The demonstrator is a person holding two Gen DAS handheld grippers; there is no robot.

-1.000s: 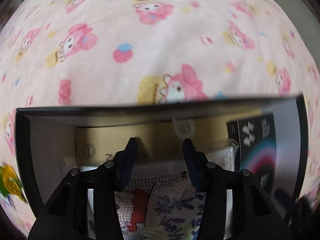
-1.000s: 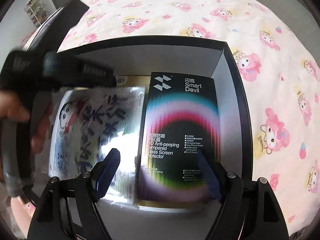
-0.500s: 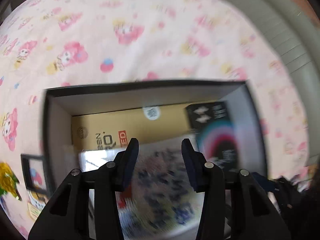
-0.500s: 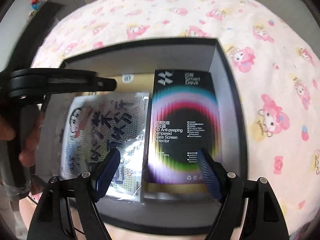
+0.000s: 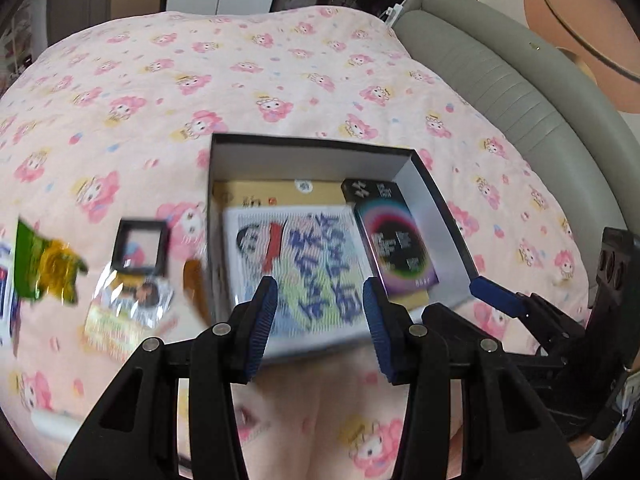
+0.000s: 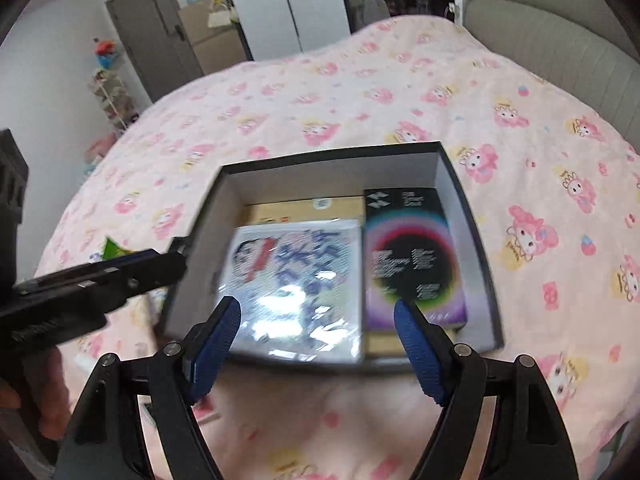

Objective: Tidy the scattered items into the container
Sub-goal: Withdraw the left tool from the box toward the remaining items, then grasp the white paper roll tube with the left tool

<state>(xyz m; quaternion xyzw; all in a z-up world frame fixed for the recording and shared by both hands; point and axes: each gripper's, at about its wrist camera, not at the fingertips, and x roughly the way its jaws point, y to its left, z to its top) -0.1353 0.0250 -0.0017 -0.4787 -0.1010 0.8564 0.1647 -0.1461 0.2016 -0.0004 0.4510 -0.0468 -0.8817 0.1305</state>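
Observation:
A black open box point(image 5: 312, 142) point(image 6: 332, 160) sits on the pink bed cover. In it lie a cartoon-print plastic packet point(image 5: 296, 264) point(image 6: 288, 280), a black screen-protector box point(image 5: 394, 240) point(image 6: 412, 256) and a tan flat box point(image 5: 276, 194) point(image 6: 288, 210) beneath them. Left of the box lie a small black frame point(image 5: 140, 246), a clear-wrapped card packet point(image 5: 128, 308) and a green-yellow packet point(image 5: 46, 266). My left gripper point(image 5: 318, 318) is open and empty, above the box's near edge. My right gripper point(image 6: 318, 344) is open and empty, also at the near edge.
A grey padded headboard point(image 5: 520, 80) point(image 6: 560, 40) borders the bed at the right. A door and cupboards point(image 6: 160, 40) stand beyond the bed's far end. The left gripper's body point(image 6: 80, 284) shows at the left of the right wrist view.
Both grippers have pulled up and back from the box, so the whole box and the loose items to its left have come into view. Both stay open.

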